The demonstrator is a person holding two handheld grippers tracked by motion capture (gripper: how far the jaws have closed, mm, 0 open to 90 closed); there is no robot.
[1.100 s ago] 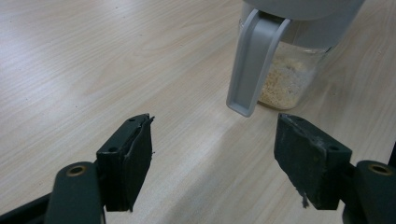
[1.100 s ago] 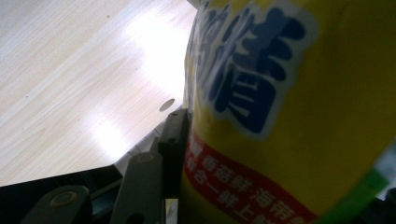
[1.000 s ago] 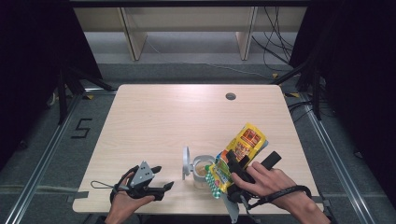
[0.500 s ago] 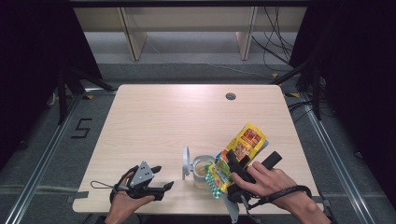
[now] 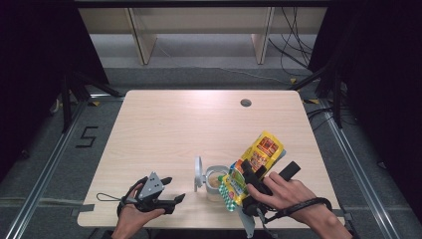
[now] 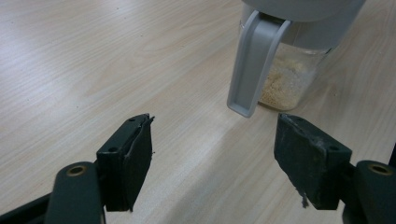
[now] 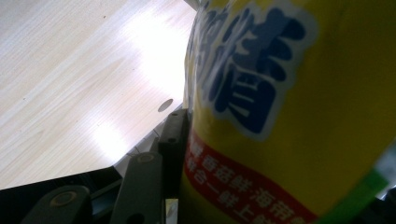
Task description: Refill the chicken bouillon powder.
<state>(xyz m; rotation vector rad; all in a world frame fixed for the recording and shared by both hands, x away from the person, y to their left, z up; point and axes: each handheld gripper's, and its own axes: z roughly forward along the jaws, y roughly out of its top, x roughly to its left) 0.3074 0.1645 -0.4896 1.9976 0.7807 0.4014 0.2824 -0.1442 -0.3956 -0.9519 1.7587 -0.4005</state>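
A yellow snack bag (image 5: 254, 164) with red and green print is tilted over a clear jar (image 5: 215, 181) near the table's front edge, its green end down by the jar's mouth. My right gripper (image 5: 247, 180) is shut on the bag; close up, the bag (image 7: 289, 112) presses against the one black finger (image 7: 173, 140) that shows. The jar (image 6: 292, 70) holds pale crumbs, and its grey hinged lid (image 5: 198, 172) stands flipped open to the left, the lid's clasp (image 6: 254, 65) hanging down. My left gripper (image 5: 175, 195) rests open on the table left of the jar, nothing between its pads (image 6: 135, 158).
The wooden table (image 5: 164, 124) has a round cable hole (image 5: 245, 103) at the back right. Beyond the table stand shelf legs and loose cables on the floor. A "5" is marked on the floor at the left.
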